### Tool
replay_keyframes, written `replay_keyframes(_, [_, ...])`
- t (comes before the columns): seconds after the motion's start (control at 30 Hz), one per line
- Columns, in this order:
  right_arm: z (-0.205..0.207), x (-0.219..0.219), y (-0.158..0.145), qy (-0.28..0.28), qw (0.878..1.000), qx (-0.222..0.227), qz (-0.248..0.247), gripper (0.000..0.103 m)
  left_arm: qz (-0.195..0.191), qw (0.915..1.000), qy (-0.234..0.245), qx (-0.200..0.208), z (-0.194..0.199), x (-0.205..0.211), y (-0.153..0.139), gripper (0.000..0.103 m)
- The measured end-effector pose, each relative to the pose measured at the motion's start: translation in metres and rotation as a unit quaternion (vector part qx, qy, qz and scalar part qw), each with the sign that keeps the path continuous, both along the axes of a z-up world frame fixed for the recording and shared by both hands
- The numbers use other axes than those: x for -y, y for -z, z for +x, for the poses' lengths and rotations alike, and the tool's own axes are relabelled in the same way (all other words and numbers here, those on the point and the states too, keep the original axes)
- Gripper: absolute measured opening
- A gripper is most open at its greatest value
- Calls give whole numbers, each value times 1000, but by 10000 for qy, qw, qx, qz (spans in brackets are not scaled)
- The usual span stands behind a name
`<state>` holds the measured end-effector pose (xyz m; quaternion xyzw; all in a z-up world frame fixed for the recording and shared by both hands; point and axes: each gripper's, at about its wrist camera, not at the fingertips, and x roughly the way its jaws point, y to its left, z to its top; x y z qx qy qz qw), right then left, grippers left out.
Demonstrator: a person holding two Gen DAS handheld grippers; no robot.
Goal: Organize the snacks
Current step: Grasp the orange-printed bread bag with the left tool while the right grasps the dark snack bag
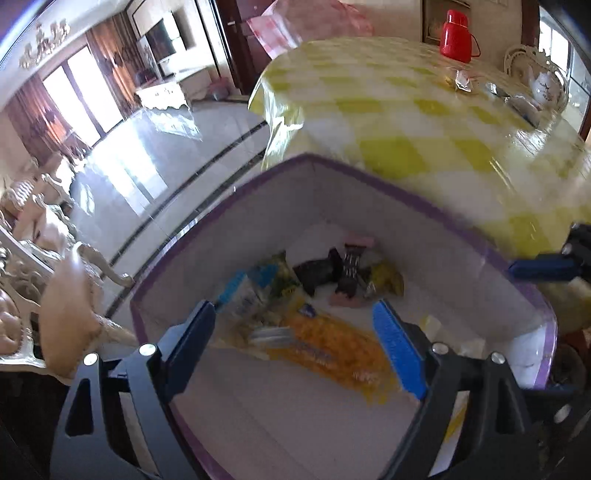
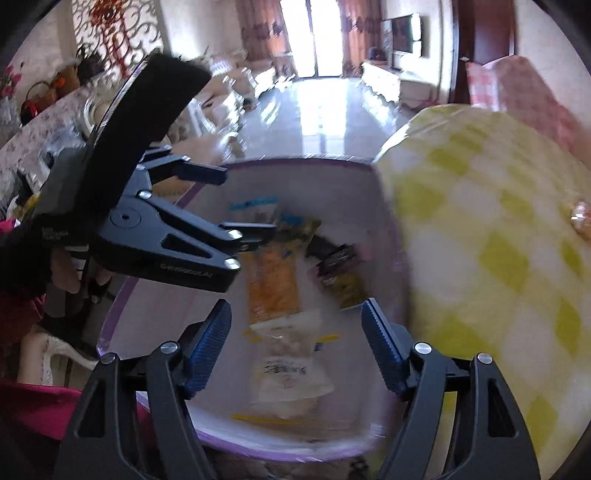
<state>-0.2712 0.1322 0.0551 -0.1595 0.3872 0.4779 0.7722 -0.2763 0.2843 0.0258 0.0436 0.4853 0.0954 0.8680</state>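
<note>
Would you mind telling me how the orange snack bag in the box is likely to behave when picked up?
The orange bag lies flat and thin in the box, so it probably flops and weighs little. Its glossy film may slip between pads. Contents could crush if squeezed hard.

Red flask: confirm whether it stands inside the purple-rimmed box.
No. The red flask stands on the checked tablecloth, beyond the purple-rimmed box.
</note>
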Motion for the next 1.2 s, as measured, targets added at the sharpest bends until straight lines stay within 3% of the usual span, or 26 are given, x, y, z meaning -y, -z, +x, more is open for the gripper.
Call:
replay_keyframes(0.13, [26,37,-15,522,9978,403,97,78,-1,9991,24,418,21,11,-39,90])
replay_keyframes(0.23, [50,84,-22,1140,9914,621,177,80,-184,9938,35,1092,43,24,-83,97])
replay_keyframes(0.37, [78,148,-26,1945,9784,641,268,82,-869,9776,434,1866,77,59,-130,101])
replay_keyframes(0.47, [99,205,-26,2635,9616,684,338,83,-1356,9669,719,2038,104,91,-138,101])
replay_keyframes(0.6, [133,270,-12,3505,9346,447,414,84,-1811,9605,1038,1838,144,146,-121,101])
replay_keyframes(0.67, [148,303,-5,3864,9206,327,457,85,-1862,9603,1227,1674,164,180,-105,101])
replay_keyframes(0.77, [174,341,6,4286,9021,195,452,86,-1649,9643,1298,1615,201,229,-75,101])
replay_keyframes(0.9, [215,367,14,4598,8870,60,426,87,-1457,9713,1079,1541,244,256,-44,101])
replay_keyframes(1.03, [277,367,19,4285,9025,-90,411,87,-1334,9793,954,1190,278,262,-17,101])
replay_keyframes(1.2, [333,336,12,3860,9220,126,290,87,-835,9852,1038,1080,298,242,-15,101])
